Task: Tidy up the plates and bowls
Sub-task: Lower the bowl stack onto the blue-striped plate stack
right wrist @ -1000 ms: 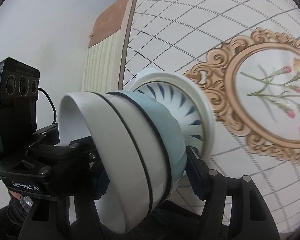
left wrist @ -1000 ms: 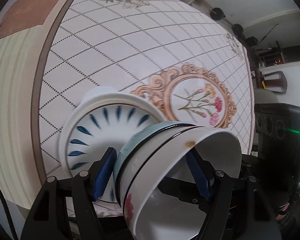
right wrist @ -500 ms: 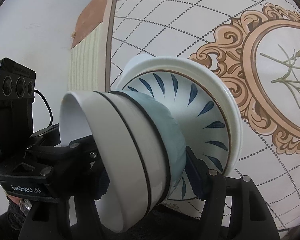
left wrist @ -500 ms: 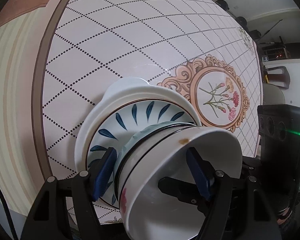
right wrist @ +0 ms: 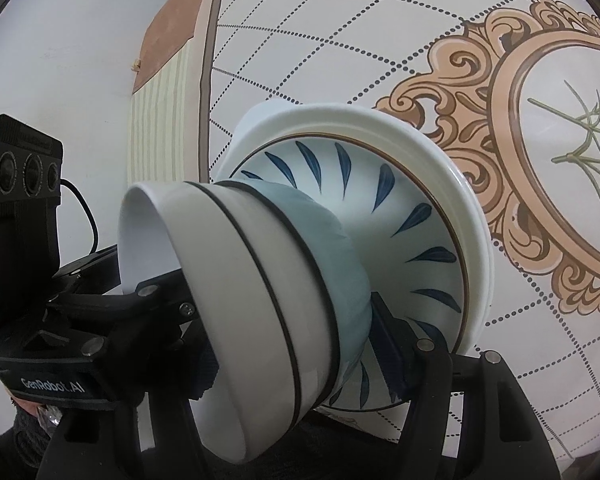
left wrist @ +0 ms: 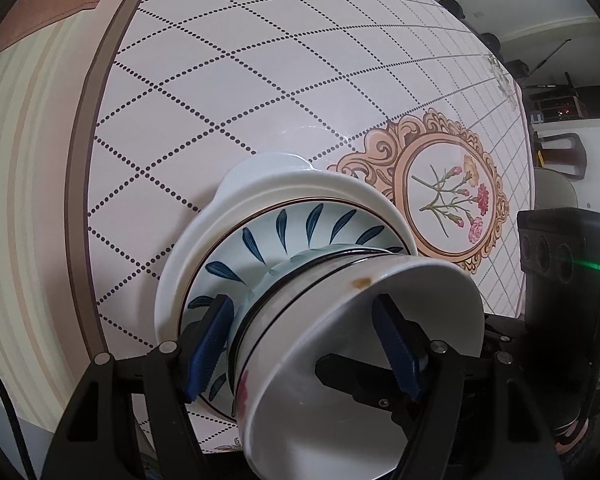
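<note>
Both grippers, left (left wrist: 304, 354) and right (right wrist: 296, 360), clamped my nested bowl stack (left wrist: 352, 344), its base low-centre, touching the leaf-patterned plate (left wrist: 284, 232).

1. The nested white bowls with thin black rim lines (left wrist: 340, 320) look like glazed ceramic, smooth with a soft sheen; a small brown stain sits on the top rim.
2. The pale blue bowl beneath them (right wrist: 332, 248) has a more matt glaze.
3. The blue-leaf patterned plate (right wrist: 400, 216) and the white plate under it (left wrist: 300, 184) are glossy ceramic.
4. The printed lattice tablecloth (left wrist: 240, 80) looks like smooth, slightly shiny vinyl.
5. The left gripper's blue finger pads (left wrist: 210, 354) are ribbed, on matt black plastic.
</note>
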`<state>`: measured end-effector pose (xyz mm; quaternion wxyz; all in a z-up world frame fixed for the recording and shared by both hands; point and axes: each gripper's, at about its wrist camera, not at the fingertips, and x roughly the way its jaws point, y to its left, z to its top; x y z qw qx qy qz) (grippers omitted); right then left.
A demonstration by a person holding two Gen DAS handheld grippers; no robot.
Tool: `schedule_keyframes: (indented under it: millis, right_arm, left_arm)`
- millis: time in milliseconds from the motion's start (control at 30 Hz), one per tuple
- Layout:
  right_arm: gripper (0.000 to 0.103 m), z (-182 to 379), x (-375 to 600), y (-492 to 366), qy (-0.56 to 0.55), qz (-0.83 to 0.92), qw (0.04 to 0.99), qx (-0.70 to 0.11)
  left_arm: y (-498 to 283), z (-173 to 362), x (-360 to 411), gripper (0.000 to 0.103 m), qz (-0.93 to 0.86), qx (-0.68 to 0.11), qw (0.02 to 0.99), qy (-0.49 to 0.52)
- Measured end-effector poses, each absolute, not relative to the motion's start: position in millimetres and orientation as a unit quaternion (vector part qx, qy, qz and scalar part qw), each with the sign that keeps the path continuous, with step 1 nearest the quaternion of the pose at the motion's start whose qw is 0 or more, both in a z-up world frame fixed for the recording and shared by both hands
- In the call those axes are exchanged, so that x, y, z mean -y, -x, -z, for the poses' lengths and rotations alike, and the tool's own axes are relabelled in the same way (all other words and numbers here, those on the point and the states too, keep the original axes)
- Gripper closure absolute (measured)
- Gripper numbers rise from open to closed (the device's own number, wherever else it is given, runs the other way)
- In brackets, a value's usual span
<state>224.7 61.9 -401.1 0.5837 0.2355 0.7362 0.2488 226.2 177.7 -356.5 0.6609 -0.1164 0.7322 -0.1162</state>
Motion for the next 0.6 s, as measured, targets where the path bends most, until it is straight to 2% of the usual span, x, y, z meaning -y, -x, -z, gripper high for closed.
schedule_keyframes:
  millis: [600]
  right_arm:
    - [0.033, 388.2, -37.4, -224.2, -0.216, -0.23, 0.597, -0.738]
  left_arm:
    - [-225.2, 347.3, -177.9, 0.035, 0.088, -0.726, 0.673, 0.109]
